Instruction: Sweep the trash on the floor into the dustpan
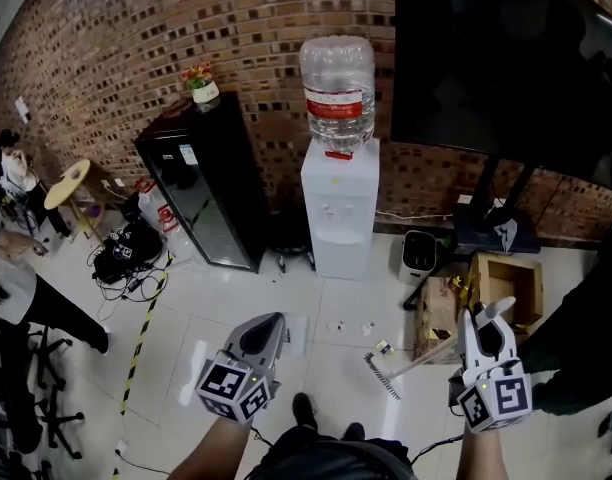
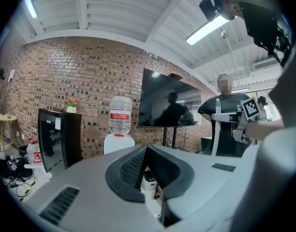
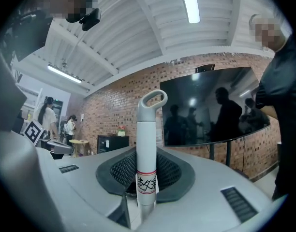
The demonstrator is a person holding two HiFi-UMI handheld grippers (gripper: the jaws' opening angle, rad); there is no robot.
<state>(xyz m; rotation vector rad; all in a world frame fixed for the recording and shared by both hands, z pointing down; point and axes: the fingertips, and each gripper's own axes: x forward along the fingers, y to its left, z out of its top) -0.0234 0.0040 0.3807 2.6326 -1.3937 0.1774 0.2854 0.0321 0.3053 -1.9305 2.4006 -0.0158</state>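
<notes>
My right gripper is clamped on the broom handle, white with a grey loop at its top. The broom head rests on the white floor between both grippers. Small trash scraps lie just beyond it, towards the water dispenser. My left gripper has its jaws together, holding nothing.

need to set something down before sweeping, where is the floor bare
Free: the tiles between the black cabinet, the striped tape and the left tool. Crowded: scraps and the broom in front of the water dispenser, the cardboard box at right, cables at left.
</notes>
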